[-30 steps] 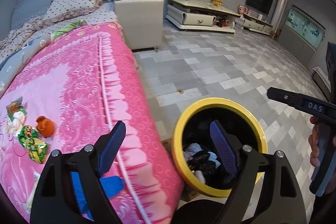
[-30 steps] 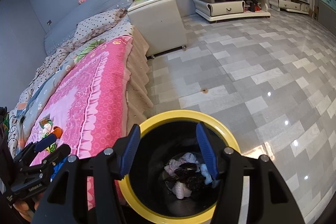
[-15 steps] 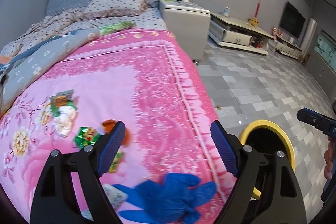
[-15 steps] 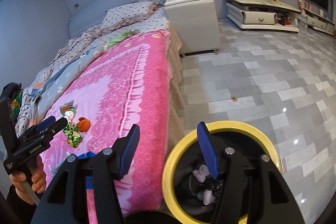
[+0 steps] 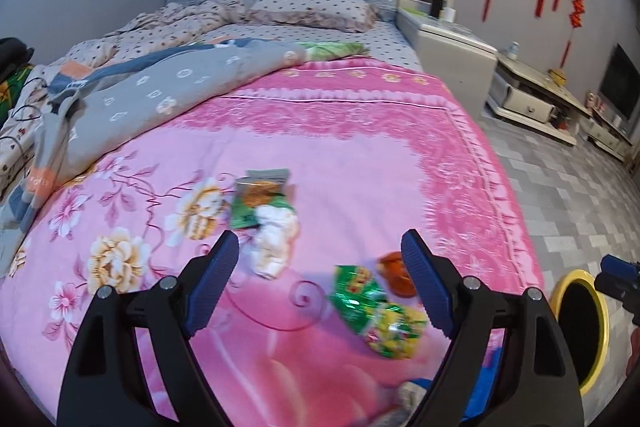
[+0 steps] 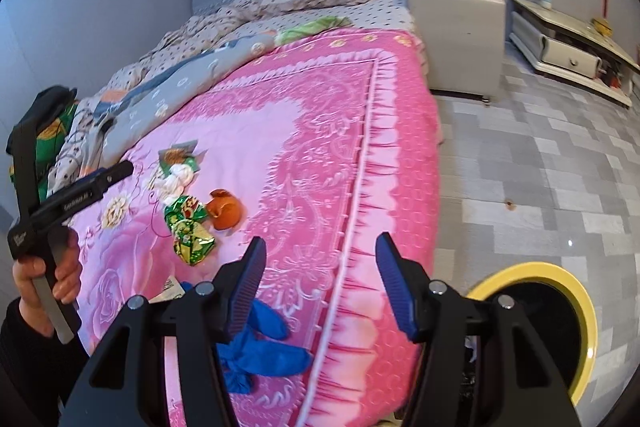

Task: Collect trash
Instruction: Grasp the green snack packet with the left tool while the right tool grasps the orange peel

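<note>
From my left camera I see the left gripper [image 5: 320, 259] over the pink bedspread [image 5: 340, 155], its fingers spread wide with nothing between them. Farthest left of the litter on the bed, a green snack packet [image 5: 256, 201] lies touching a crumpled white tissue [image 5: 274, 241], both just beyond the left finger. Further right, a shiny green wrapper [image 5: 356, 293] sits against a yellow-green wrapper [image 5: 394, 331], and an orange peel [image 5: 396, 271] lies just beside them, partly behind the right finger. At the far right edge, the yellow-rimmed trash bin [image 5: 600, 331] stands on the floor beside the bed.

In my right camera, my left hand [image 6: 44, 275] holds the left tool's handle at the frame's left. The same wrappers, tissue and peel lie mid-bed, well apart from the right gripper [image 6: 320, 279], whose fingers are also spread and empty, over the bed's frilled edge. A blue glove [image 6: 260, 351] lies on the bedspread just below its left finger, with a scrap of paper [image 6: 172, 287] near it. The bin sits at lower right, some dark and pale trash showing inside it.
</note>
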`<state>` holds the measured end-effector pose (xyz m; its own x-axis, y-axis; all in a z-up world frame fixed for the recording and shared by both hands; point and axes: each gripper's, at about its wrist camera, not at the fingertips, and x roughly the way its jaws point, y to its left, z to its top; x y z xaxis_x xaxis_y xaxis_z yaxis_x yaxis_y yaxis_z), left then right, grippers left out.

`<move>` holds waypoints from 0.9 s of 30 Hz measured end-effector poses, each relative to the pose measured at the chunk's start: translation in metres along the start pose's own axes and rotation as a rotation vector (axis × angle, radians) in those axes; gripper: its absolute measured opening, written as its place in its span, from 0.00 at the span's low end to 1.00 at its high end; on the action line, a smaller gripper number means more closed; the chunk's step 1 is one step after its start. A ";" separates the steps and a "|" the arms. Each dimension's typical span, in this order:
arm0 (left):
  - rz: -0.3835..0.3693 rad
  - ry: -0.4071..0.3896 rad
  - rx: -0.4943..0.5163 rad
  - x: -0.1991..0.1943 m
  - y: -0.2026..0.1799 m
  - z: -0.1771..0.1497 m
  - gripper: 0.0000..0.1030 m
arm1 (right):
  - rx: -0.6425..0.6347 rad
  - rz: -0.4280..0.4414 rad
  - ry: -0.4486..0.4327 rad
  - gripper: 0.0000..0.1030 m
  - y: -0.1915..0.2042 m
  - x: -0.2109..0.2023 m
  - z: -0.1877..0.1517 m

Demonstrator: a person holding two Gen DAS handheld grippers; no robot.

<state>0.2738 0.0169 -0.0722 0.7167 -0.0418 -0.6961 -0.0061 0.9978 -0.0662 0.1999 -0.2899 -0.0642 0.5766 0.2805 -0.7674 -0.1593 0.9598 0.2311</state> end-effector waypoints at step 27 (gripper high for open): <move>0.097 0.110 0.034 0.155 0.098 0.037 0.77 | -0.164 0.124 0.198 0.52 0.092 0.162 0.039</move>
<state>0.4102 0.1099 -0.1606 0.6336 0.0510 -0.7720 -0.0466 0.9985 0.0278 0.3096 -0.1567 -0.1436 0.3793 0.3769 -0.8450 -0.3560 0.9024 0.2427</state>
